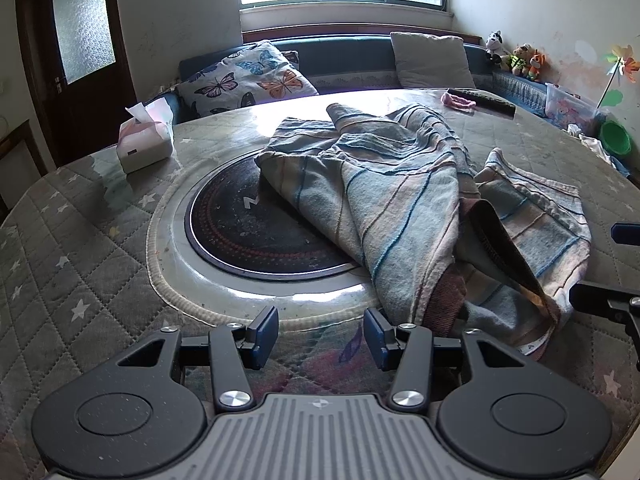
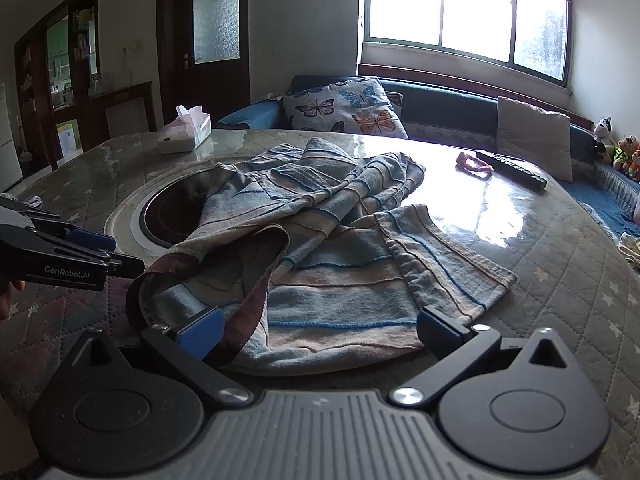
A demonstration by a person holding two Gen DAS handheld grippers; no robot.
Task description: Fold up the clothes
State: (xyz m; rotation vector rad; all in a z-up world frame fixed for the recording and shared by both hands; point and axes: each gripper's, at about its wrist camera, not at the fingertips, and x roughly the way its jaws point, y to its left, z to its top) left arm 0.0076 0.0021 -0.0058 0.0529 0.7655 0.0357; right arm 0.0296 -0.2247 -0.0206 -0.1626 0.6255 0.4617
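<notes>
a striped garment (image 1: 384,184) lies crumpled in a loose heap on the round surface (image 1: 80,248), its pale blue, pink and cream bands running in several directions. part of it drapes over the dark round plate (image 1: 248,232) set in the middle of the surface; a dark brown waistband or collar edge (image 2: 256,280) curls open at the near side. the left view shows the plate almost whole, with the cloth covering only its right part, while the right view shows just a sliver of the plate past the heap. the right view shows a flat striped panel (image 2: 400,264) spread toward the camera.

the left gripper (image 1: 320,330) hangs with its blue pads spread apart, holding nothing, just left of the garment's near hem and not touching it. the right gripper (image 2: 320,330) is spread wide, its pads on either side of the near edge of the cloth; the left pad (image 2: 200,330) sits at the brown edge, but whether it touches is unclear. in the right view the left gripper shows at the left edge, close to the brown edge; in the left view the right gripper's tips (image 1: 616,268) show at the right edge beside the cloth.

farther out are a tissue box (image 1: 144,146), a pink hair tie (image 2: 474,164) beside a black remote (image 2: 512,170), and a butterfly cushion (image 2: 348,106) on the bench under the window (image 2: 468,12).
</notes>
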